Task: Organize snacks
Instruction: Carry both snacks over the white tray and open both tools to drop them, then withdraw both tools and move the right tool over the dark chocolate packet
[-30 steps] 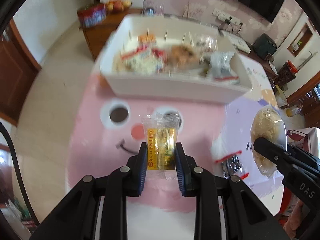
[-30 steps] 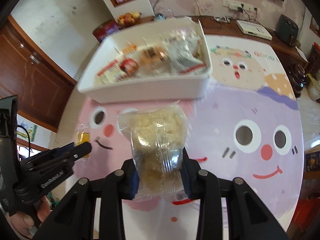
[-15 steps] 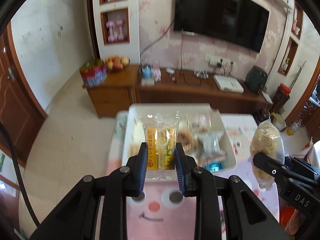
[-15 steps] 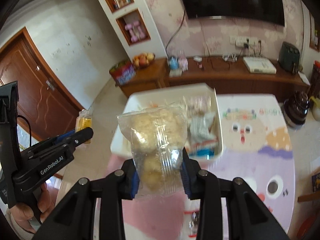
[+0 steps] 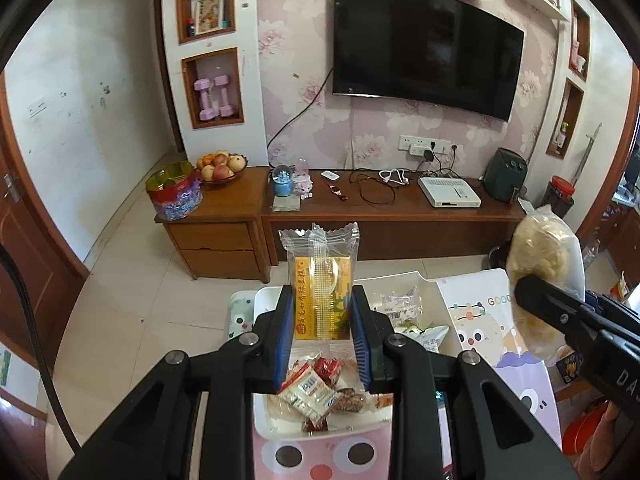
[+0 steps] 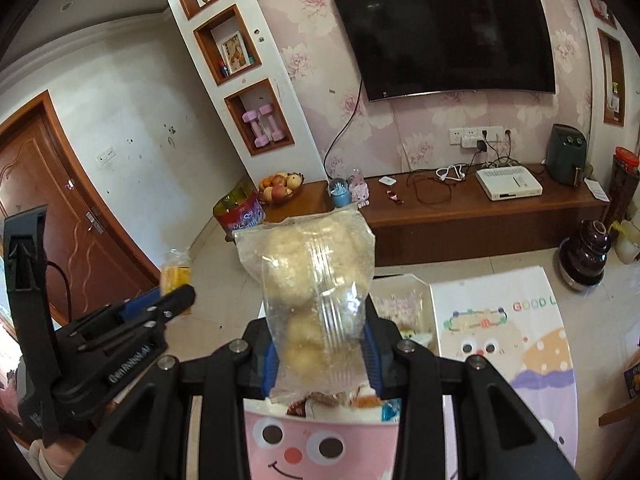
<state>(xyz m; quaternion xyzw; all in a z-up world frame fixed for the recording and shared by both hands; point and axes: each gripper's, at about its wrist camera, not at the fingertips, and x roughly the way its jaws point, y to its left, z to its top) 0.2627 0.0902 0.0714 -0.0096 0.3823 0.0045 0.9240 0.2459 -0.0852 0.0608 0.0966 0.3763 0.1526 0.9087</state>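
Between the left tool's [image 5: 322, 334] clamping pads, yellow snack packet [image 5: 322, 300]; right tool [image 6: 320, 354] gripping puff bag [image 6: 316, 304].

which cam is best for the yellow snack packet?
Left wrist: the clear-wrapped yellow snack packet stands centred, clamped in the left tongs, print facing the lens. Right wrist shows only a small blurred sliver at left.

Snacks [image 5: 316, 388] in bin [image 5: 262, 424] — on table [image 5: 516, 392].
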